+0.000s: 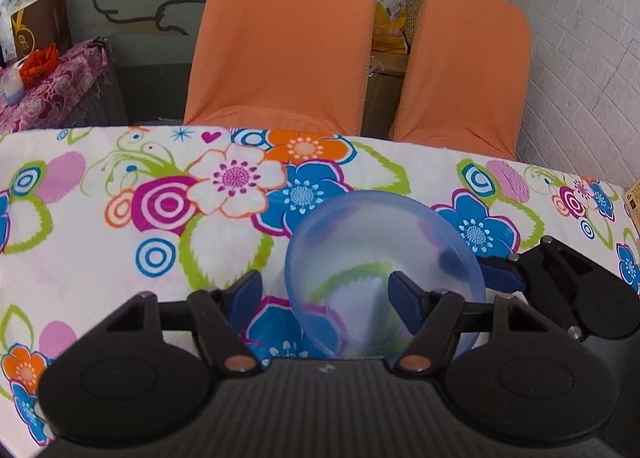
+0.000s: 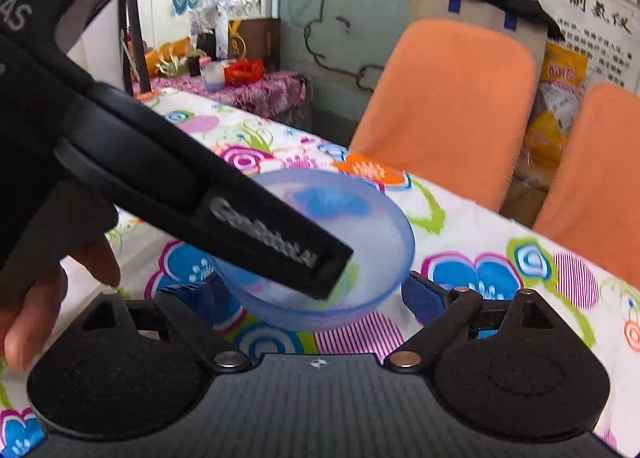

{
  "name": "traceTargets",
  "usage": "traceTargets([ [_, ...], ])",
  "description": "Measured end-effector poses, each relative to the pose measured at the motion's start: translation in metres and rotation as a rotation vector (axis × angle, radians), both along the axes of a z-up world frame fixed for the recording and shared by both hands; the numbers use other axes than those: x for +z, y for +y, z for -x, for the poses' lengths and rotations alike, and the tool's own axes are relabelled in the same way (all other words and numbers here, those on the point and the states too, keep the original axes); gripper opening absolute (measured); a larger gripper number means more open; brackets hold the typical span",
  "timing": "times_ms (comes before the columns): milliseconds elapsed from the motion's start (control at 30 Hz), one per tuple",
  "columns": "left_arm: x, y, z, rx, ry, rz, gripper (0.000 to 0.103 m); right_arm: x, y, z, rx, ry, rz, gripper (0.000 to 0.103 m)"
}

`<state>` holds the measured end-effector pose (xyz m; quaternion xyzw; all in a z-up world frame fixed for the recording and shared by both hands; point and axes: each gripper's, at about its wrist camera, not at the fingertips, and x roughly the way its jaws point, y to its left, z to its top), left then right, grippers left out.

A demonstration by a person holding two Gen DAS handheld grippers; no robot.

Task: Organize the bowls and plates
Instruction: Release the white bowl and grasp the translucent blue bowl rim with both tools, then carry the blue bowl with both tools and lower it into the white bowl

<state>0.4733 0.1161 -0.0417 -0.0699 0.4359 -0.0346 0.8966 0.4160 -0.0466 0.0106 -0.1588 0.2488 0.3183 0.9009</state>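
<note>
A: What do the left gripper's [image 1: 324, 294] fingers [image 1: 404, 300] do?

B: They stand wide apart. One dips inside the blue bowl [image 1: 380, 254], pinching nothing.

A: And the right gripper [image 2: 310, 296]?

B: Wide too, one finger each side of the bowl on the flowery tablecloth [image 2: 460, 218].

A: Which step?

B: Probably grabbing. One should close on the rim next.

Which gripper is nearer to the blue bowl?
Both are close. The left gripper has one finger inside the bowl, at its rim. The right gripper straddles the bowl from the other side with open jaws.
</note>
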Motion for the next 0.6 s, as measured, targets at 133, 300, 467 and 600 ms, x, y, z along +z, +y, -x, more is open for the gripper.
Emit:
traceTargets([
  [133, 0.005, -0.005, 0.001, -0.041, -0.008, -0.031, 0.042, 0.008, 0.010, 0.005, 0.043, -0.051, 0.051, 0.079],
  [300, 0.029, -0.006, 0.021, -0.067, -0.057, 0.005, 0.041, 0.028, 0.002, 0.024, 0.050, -0.113, 0.048, 0.079],
  [467, 0.065, -0.023, 0.059, -0.093, -0.105, 0.027, 0.041, 0.059, -0.014, 0.065, 0.040, -0.163, 0.072, 0.079],
  [600, 0.093, -0.047, 0.112, -0.139, -0.128, 0.067, 0.041, 0.080, -0.039, 0.124, 0.016, -0.193, 0.096, 0.079],
])
